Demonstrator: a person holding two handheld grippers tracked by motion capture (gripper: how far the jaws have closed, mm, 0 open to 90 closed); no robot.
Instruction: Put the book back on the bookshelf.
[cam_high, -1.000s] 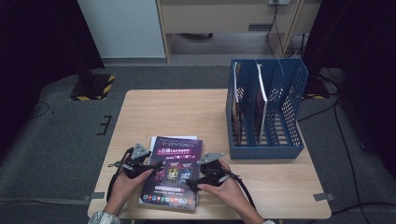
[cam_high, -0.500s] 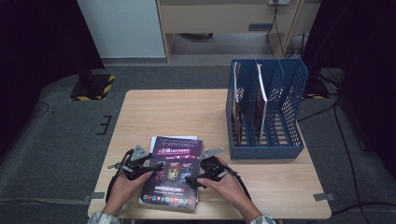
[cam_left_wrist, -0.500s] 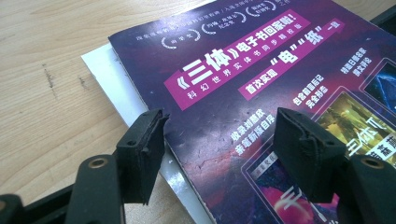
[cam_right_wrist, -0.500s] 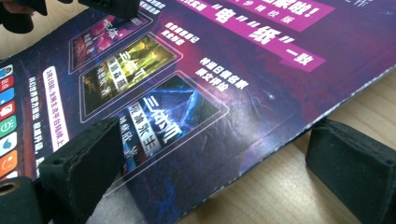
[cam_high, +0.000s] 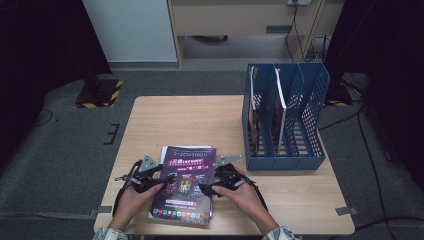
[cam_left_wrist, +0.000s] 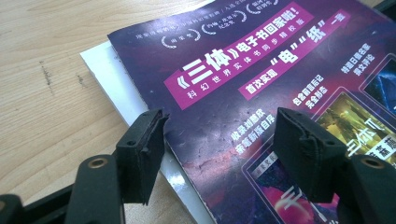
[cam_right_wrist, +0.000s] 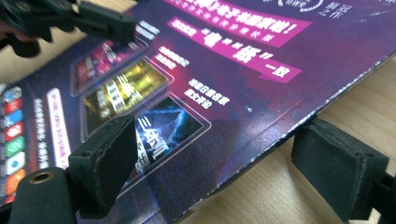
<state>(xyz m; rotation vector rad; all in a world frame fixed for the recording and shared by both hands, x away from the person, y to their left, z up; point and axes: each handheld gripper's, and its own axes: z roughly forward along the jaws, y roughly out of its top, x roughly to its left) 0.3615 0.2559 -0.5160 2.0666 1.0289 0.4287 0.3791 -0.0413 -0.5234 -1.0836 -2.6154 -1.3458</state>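
The magazine (cam_high: 186, 187) is a flat rectangle with a glossy purple cover, slightly creased, resting on a white sheet (cam_left_wrist: 122, 100) on the pale wood-grain worktop (cam_high: 190, 122). It lies near the front edge, long axis running front to back, apparently title end toward the blue mesh file rack (cam_high: 285, 117). The left hand-held gripper (cam_left_wrist: 219, 140) stands spread across the cover's left edge. The right hand-held gripper (cam_right_wrist: 233, 161) straddles the right edge; its foam-padded jaws have just been closing, still spread.

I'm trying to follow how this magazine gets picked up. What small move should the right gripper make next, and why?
Probably close the right gripper on the purple magazine. Its jaws have just been closing, one over the cover and one below the edge, which looks slightly lifted off the table, but the pads do not press yet. The left gripper straddles the opposite edge, open.
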